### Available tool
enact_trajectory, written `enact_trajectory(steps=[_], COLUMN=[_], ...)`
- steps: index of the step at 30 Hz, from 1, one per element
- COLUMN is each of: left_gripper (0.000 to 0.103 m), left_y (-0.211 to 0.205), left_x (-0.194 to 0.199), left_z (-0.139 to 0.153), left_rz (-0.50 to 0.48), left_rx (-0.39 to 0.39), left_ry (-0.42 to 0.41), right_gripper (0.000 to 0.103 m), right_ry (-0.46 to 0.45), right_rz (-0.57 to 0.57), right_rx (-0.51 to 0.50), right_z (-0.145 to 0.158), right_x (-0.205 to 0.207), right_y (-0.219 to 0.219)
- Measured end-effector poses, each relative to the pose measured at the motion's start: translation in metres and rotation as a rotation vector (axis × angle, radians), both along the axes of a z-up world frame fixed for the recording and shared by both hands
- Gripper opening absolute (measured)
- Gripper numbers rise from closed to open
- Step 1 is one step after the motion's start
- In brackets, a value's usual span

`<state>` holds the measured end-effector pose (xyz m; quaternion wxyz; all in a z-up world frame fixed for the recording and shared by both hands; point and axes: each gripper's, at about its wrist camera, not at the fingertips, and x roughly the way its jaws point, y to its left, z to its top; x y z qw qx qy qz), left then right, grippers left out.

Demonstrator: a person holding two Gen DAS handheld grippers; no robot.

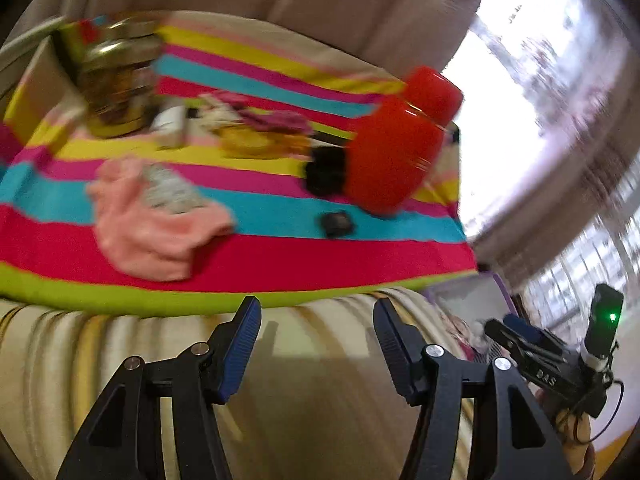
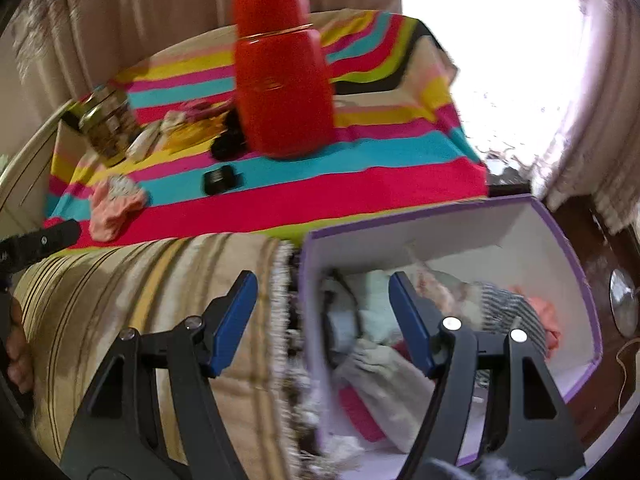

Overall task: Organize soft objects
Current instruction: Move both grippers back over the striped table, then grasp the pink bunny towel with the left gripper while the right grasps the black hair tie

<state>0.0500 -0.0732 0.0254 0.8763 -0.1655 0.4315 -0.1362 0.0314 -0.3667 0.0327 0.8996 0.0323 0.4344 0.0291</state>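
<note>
A pink soft cloth [image 1: 152, 224] with a small grey-white piece on it lies crumpled on the bright striped spread [image 1: 280, 256]; the right wrist view shows this pink cloth [image 2: 116, 208] at the far left. My left gripper [image 1: 316, 320] is open and empty above a beige striped cover [image 1: 120, 360], short of the pink cloth. My right gripper [image 2: 322, 300] is open too, with nothing between its fingers, over the near left rim of a purple box [image 2: 420, 224]. Inside lie several soft items, among them a grey striped cloth [image 2: 504, 304]. Both views are motion-blurred.
On the spread stand a tall red container [image 1: 392, 152], a glass jar [image 1: 116, 80] and small black items [image 1: 338, 222], with yellow and pink bits behind. Curtains and a bright window lie beyond. The right gripper [image 1: 502, 325] shows at the lower right of the left view.
</note>
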Motion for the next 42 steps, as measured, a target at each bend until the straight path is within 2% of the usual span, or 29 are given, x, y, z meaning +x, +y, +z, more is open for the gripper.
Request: enact_trajectory(steps=[9, 12, 14, 26, 36, 42], left_gripper=[0.06, 0.063, 0.068, 0.073, 0.073, 0.075], left_y=[0.064, 0.073, 0.08, 0.109, 0.116, 0.1], left_x=[0.005, 0.008, 0.009, 0.055, 0.115, 0.139], left_z=[-0.017, -0.019, -0.021, -0.039, -0.067, -0.071], left_rz=[0.184, 0.219, 0.242, 0.341, 0.337, 0.302], left_rx=[-0.006, 0.016, 0.019, 0.049, 0.056, 0.095], left_ry=[0.07, 0.083, 0.097, 0.185, 0.29, 0.3], right_gripper=[0.071, 0.071, 0.071, 0.072, 0.072, 0.072], right_ry=[0.015, 0.02, 0.023, 0.052, 0.077, 0.088], right_rz=[0.084, 0.101, 0.11, 0.131, 0.136, 0.13], right_rx=[-0.019, -0.029, -0.048, -0.079, -0.076, -0.071], right_z=[0.001, -0.001, -0.003, -0.014, -0.025, -0.032], right_x=[0.018, 0.025, 0.03, 0.067, 0.1, 0.117], right_y=[0.039, 0.05, 0.059, 0.081, 0.092, 0.095])
